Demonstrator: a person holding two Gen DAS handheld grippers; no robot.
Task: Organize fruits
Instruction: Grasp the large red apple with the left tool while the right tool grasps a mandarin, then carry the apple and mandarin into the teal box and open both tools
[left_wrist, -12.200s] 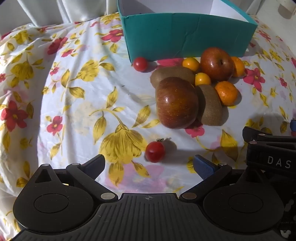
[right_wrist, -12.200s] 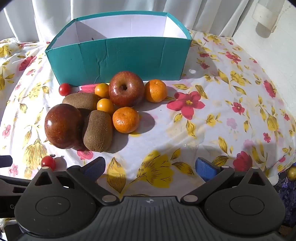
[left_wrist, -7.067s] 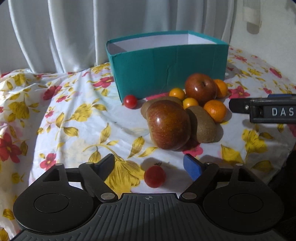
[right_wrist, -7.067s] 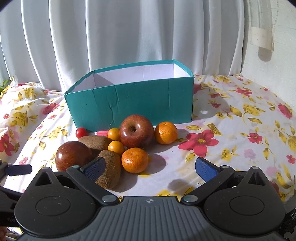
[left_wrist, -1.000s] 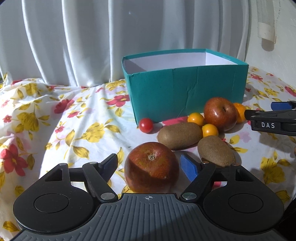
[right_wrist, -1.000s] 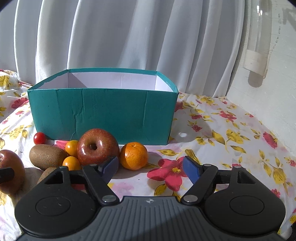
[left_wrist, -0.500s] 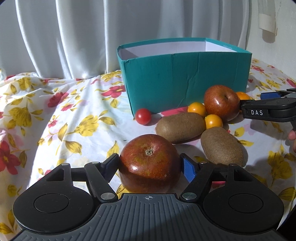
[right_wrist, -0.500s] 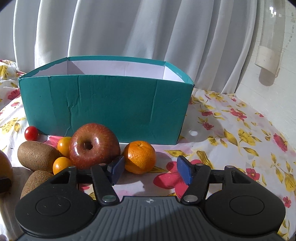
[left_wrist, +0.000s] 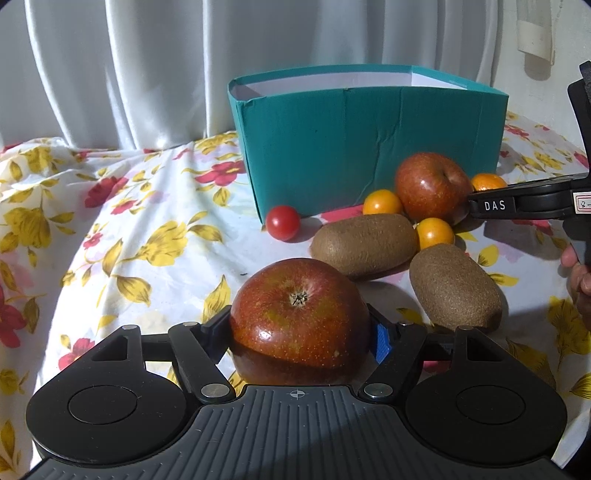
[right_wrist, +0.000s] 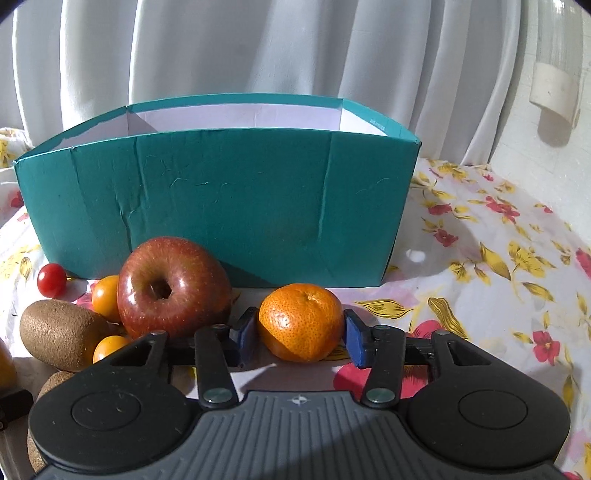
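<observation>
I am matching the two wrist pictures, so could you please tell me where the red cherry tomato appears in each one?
Left wrist view: the cherry tomato sits near the middle, on the cloth at the teal box's near left corner.
Right wrist view: the cherry tomato is at the far left edge, low beside the box.
Shared landmark: the teal box, whose front wall faces both cameras.

The teal box (right_wrist: 221, 206) stands as a wall right behind the fruit, its top open. Between the box and the right claw (right_wrist: 300, 338), an orange (right_wrist: 300, 321) fills the gap between the closing jaws, and a red apple (right_wrist: 171, 284) crowds its left side. To the orange's right the flowered cloth (right_wrist: 498, 295) lies bare. Left of the box, the cloth is also bare beyond a cherry tomato (left_wrist: 282, 222).
</observation>
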